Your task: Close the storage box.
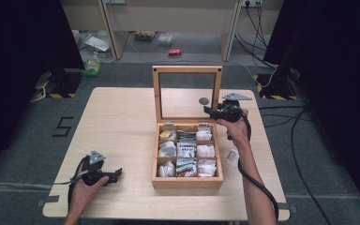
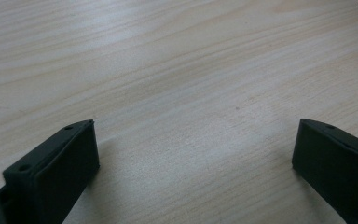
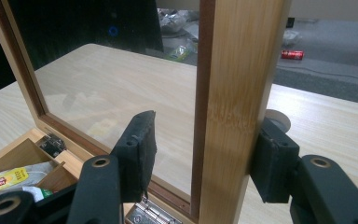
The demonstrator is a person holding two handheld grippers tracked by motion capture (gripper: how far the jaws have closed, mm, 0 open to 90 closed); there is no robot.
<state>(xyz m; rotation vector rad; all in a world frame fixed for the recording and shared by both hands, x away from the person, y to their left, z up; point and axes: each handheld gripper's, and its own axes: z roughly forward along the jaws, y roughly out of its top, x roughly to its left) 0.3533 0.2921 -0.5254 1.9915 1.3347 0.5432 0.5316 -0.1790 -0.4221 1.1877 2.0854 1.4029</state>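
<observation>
Lid (image 1: 187,69) of the box (image 1: 187,180), upright mid-surface: stiff wood frame, fragile pane, hinged, light. Right claw (image 3: 205,154) straddles its side rail, not yet clamped; grip the rail. Left claw (image 2: 193,154) rests released near the front-left corner.

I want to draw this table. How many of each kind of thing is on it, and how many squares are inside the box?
Wooden tea box with glass lid: 1
Squares inside the box: 9
Tongs: 2, left tongs and right tongs
Loose packet beside the box: 1
Total things on or over the table: 4
</observation>
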